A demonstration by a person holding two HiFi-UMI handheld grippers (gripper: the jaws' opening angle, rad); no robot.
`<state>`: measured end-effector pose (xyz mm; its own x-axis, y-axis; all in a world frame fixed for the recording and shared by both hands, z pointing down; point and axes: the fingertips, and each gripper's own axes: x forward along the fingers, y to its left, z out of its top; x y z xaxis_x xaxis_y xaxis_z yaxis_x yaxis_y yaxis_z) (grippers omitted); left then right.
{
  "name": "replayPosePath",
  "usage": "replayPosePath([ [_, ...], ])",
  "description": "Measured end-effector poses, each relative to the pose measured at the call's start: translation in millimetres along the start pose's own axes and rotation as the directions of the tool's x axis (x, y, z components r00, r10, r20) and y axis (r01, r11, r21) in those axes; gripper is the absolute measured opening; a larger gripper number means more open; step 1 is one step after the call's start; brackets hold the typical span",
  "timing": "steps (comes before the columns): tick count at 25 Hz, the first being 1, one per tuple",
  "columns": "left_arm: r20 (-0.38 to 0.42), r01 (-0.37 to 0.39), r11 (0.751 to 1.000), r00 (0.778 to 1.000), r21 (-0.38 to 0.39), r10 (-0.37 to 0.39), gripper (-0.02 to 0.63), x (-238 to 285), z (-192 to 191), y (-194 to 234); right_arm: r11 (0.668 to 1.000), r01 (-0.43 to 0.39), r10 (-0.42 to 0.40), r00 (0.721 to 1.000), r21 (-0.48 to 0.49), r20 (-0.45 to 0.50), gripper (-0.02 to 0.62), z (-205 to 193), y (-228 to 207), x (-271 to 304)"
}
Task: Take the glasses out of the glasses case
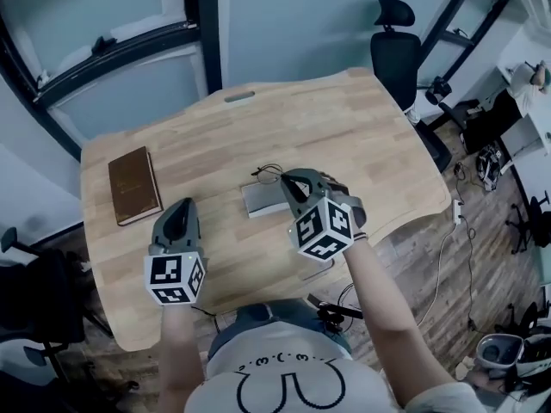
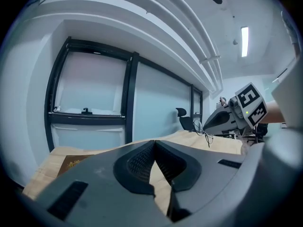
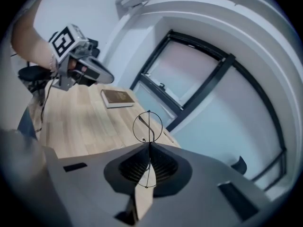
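Head view steeply down on table (image 1: 362, 136); gripper views low across it, sharing book (image 3: 118, 97), window (image 2: 90, 93).

Light is cool, even and rather dim, with a blue-grey cast in all three views. In the left gripper view a ceiling lamp (image 2: 245, 41) burns as a blown-out bar at one o'clock. The worktop (image 1: 362, 144) is evenly lit in the head view, its shadows soft and faint. Both gripper views bow straight window frames into curves and darken to black at the corners. At six o'clock the left tool (image 2: 155, 143) and the right tool (image 3: 148, 145) look soft, close to the lens. The thin wire of the glasses (image 3: 147, 126) reads clearly against the pale wall.
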<state>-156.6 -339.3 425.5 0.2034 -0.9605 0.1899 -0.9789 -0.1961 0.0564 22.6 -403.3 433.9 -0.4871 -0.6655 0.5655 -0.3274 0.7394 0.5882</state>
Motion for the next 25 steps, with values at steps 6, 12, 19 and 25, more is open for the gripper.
replayPosePath([
  [6,0.077,0.056,0.994,0.995,0.093,-0.063,0.015,-3.2,29.0,-14.2,0.928,0.19,-0.209,0.978,0.321,0.024,0.058,1.6,-25.2,-45.7],
  [12,0.157,0.08,0.989,0.983,0.122,-0.099,0.015,-3.5,62.7,-28.6,0.857,0.286,-0.339,0.94,0.429,0.049,0.058,2.2,-43.1,-86.5],
  [19,0.21,0.031,0.989,0.976,0.148,-0.062,0.015,-1.7,91.9,-44.5,0.802,0.298,-0.414,0.902,0.517,0.122,0.058,0.1,-65.8,-121.4],
  [25,0.259,-0.036,0.984,0.966,0.175,-0.011,0.017,-6.6,118.2,-66.3,0.783,0.297,-0.458,0.869,0.546,0.185,0.058,-5.4,-86.7,-154.7],
])
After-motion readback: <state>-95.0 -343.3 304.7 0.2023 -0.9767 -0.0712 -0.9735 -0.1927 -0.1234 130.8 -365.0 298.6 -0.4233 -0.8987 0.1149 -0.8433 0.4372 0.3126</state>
